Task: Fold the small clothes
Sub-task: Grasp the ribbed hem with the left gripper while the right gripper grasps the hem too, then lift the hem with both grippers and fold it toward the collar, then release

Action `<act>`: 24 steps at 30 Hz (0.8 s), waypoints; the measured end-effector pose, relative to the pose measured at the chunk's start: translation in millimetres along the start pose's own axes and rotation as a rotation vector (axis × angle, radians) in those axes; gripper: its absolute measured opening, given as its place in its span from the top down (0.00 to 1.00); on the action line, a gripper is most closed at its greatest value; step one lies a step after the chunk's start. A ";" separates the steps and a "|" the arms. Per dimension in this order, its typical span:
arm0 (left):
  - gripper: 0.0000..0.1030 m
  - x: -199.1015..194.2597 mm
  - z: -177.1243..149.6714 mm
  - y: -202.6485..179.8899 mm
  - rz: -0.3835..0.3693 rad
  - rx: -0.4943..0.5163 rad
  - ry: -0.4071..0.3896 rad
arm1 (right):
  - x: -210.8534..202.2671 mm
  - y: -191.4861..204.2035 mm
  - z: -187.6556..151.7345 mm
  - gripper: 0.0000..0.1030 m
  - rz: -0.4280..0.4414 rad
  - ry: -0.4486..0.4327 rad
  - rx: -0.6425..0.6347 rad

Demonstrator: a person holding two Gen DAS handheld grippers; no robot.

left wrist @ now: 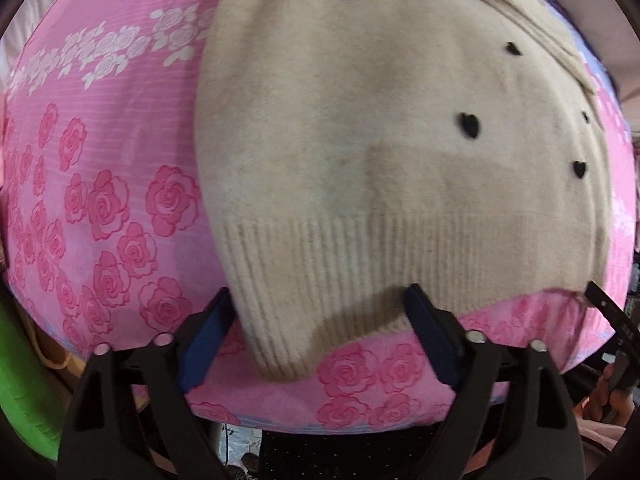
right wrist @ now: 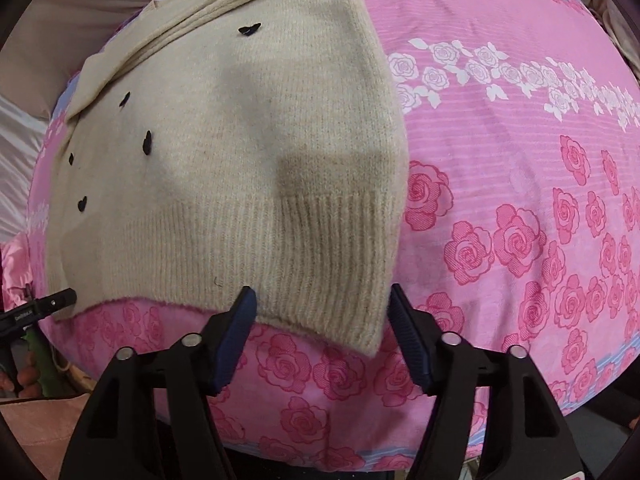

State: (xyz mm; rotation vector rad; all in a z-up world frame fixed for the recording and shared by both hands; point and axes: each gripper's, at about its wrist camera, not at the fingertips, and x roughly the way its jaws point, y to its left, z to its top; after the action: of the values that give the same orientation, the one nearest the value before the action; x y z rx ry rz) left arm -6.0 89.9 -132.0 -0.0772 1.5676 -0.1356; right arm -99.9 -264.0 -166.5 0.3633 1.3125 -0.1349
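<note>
- Cream knit sweater (left wrist: 400,152) lies flat on a pink rose-print bedspread (left wrist: 112,208); small black hearts (left wrist: 469,125) dot the knit. Seen from the right wrist view too (right wrist: 224,168), with the bedspread (right wrist: 520,240) running off to the right.
- Ribbed hem (left wrist: 320,264) is the near edge, toward both cameras. Far end shows bunched folds of the same cream fabric (right wrist: 248,4).
- Left gripper (left wrist: 316,332): jaws apart, blue-padded fingers (left wrist: 208,344) straddling the left hem corner. Corner sits in the gap; neither pad presses it that I can see.
- Right gripper (right wrist: 320,332): jaws apart likewise, fingers (right wrist: 412,344) either side of the right hem corner (right wrist: 360,320). No clamp on the cloth.
- Each gripper shows in the other's view as a black tip at the hem edge: right one (left wrist: 608,312), left one (right wrist: 44,304).
- Dark rectangular shadows fall across the knit above the hem (right wrist: 332,172).
- White rose band (left wrist: 120,48) crosses the bedspread beyond the sweater's left side.
- Surroundings: green object (left wrist: 24,380) at lower left of the left view, partly cut off, identity unclear. Pale sheeting (right wrist: 80,4) beyond the bed's far edge.
- Nothing lies on top of the sweater; hem corners are reachable from the near edge.
</note>
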 end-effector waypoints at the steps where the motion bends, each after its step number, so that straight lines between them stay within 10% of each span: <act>1: 0.36 -2.3 -0.3 0.6 -0.026 -0.002 -0.007 | 0.2 0.4 0.0 0.51 0.008 0.001 0.001; 3: 0.49 -7.2 1.4 5.4 -0.055 -0.011 -0.007 | -2.7 -0.5 4.5 0.69 0.010 -0.003 0.000; 5: 0.83 -13.0 7.4 9.7 -0.094 -0.024 -0.004 | -4.3 -2.8 3.5 0.88 0.033 -0.010 0.011; 7: 0.91 -16.2 8.0 22.6 -0.181 -0.083 0.007 | -10.1 -7.3 1.5 0.90 0.058 -0.032 0.025; 15: 0.93 -85.1 5.7 24.3 -0.341 -0.069 -0.124 | -66.9 -3.4 9.2 0.92 0.172 -0.178 0.048; 24: 0.93 -197.8 96.3 13.6 -0.429 -0.010 -0.431 | -155.9 5.3 103.4 0.92 0.316 -0.456 0.073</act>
State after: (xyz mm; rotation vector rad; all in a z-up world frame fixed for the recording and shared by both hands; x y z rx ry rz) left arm 91.2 126.5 62.4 -0.4239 1.1032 -0.4195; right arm -43.4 -310.4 5.9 0.5613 0.7898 0.0029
